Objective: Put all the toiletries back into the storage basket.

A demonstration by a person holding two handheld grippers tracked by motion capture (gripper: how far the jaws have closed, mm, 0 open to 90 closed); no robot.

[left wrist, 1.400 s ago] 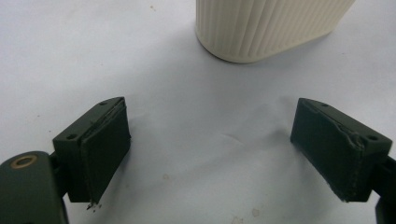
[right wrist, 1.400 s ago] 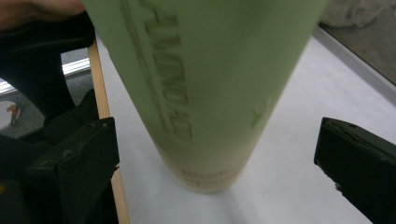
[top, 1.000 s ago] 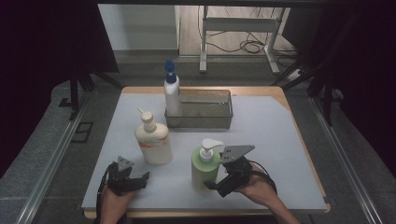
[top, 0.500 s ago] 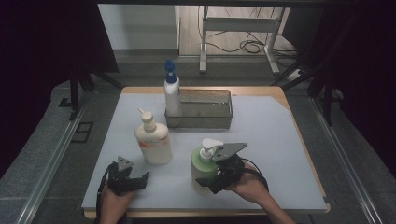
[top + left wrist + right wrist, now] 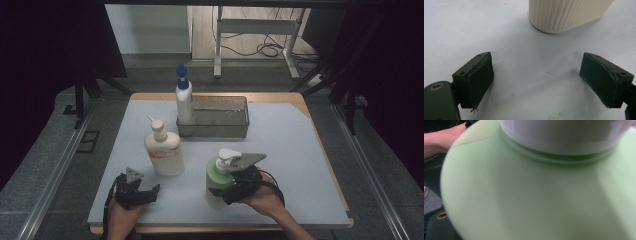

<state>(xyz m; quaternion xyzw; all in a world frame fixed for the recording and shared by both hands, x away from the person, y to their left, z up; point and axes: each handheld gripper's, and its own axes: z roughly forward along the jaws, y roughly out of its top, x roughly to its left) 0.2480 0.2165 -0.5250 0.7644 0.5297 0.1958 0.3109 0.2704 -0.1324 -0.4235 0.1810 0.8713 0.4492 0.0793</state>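
A green pump bottle (image 5: 218, 175) with a white pump head stands near the table's front edge and looms blurred and close in the right gripper view (image 5: 524, 195). My right gripper (image 5: 226, 186) reaches around it from the right. Its jaws have just been closing with the bottle between them; whether the pads press on it is hidden. My left gripper (image 5: 142, 192) rests at the front left, open and empty (image 5: 536, 82), pointing at the base of a cream ribbed pump bottle (image 5: 566, 15) that stands just beyond it (image 5: 164, 150).
A wire metal basket (image 5: 220, 131) sits at the back middle of the grey table mat (image 5: 300, 150). A tall white bottle with a blue cap (image 5: 183, 100) stands at the basket's left end. Dark floor and rails flank the table.
My right hand and gripper have slid a little to the left, closer around the green bottle. The left gripper and the other bottles have stayed put.
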